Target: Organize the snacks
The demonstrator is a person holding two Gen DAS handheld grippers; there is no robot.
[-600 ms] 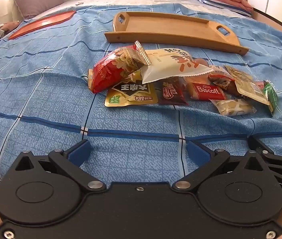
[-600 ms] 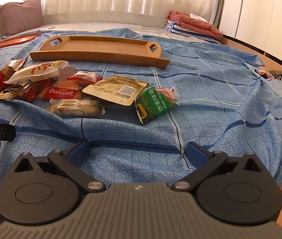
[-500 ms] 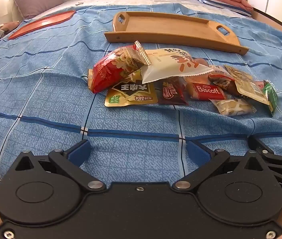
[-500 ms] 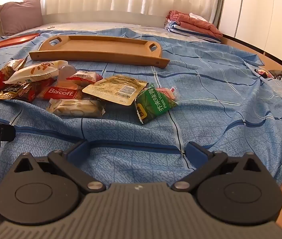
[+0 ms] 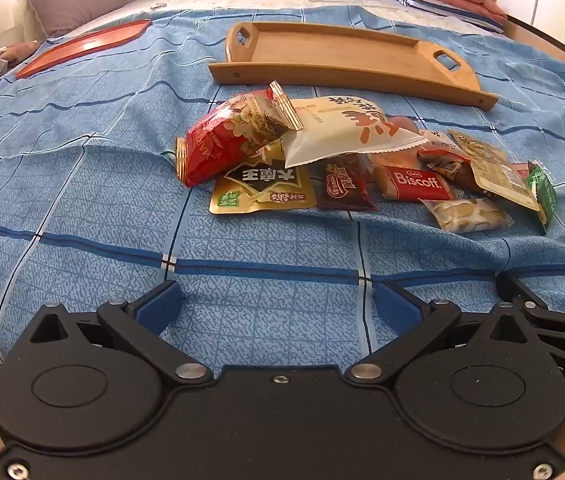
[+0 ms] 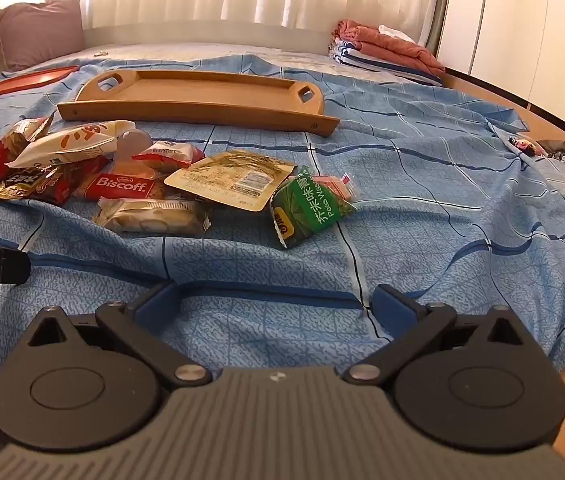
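Left gripper (image 5: 278, 300) and right gripper (image 6: 276, 300): jaws spread wide, nothing between them, both over bare blue bedspread (image 5: 82, 208) near its front edge. Snack packets (image 5: 346, 160) lie heaped mid-bed, unobstructed; green pea packet (image 6: 310, 206) at the heap's right end. Wooden tray (image 6: 202, 100) beyond, holding nothing. Red tray (image 5: 82, 46) and pillow (image 6: 38, 30) far left; folded laundry (image 6: 386, 50) far right
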